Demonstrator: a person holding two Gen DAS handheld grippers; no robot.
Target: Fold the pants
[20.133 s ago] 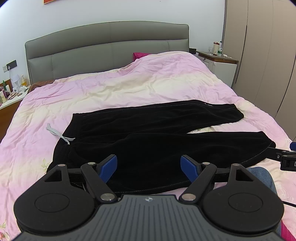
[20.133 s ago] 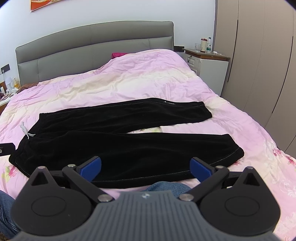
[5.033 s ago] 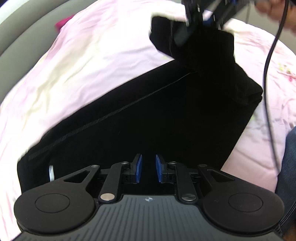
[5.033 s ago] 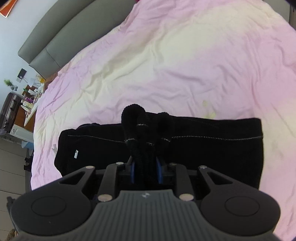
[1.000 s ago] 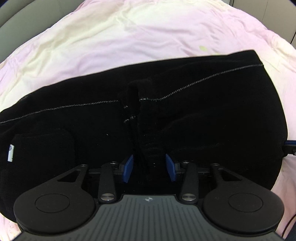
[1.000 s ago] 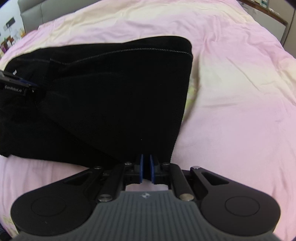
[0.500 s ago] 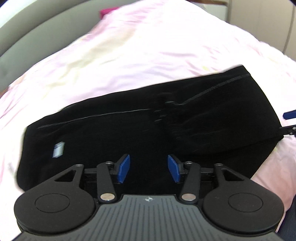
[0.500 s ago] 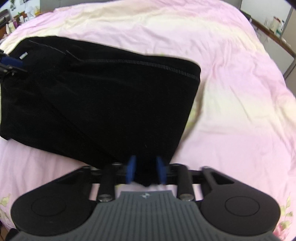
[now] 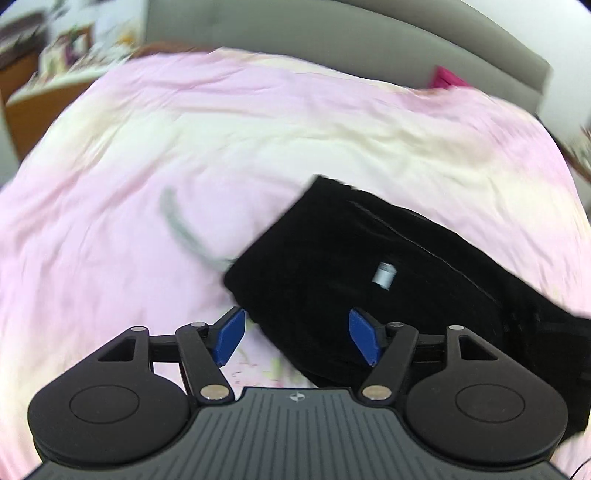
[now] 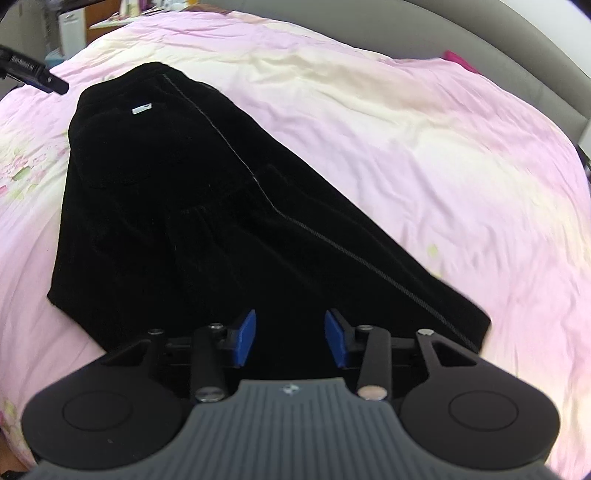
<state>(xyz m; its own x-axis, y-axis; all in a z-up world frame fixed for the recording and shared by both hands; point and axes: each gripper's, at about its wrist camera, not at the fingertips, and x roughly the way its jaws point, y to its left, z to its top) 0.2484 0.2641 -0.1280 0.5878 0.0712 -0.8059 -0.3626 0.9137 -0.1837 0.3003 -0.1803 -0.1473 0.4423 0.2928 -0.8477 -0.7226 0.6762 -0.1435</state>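
The black pants (image 10: 207, 206) lie folded in a long flat band on the pink quilt, with a small white label (image 10: 141, 108) near the waist end. In the left wrist view the pants (image 9: 369, 266) show the same label (image 9: 384, 275), and a grey drawstring (image 9: 184, 229) trails out to the left. My left gripper (image 9: 297, 339) is open and empty over the waist corner. My right gripper (image 10: 290, 341) is open and empty over the folded end. The left gripper's tip (image 10: 33, 74) shows at far left in the right wrist view.
The pink and cream quilt (image 10: 424, 122) covers the whole bed. A grey headboard (image 9: 332, 33) runs along the back. A bedside table with small items (image 9: 55, 74) stands at the far left. A magenta pillow corner (image 9: 447, 77) pokes out near the headboard.
Both grippers have opened wider and let go of the pants. The left gripper has swung left toward the waist end. The right gripper has pulled back, showing the whole folded band.
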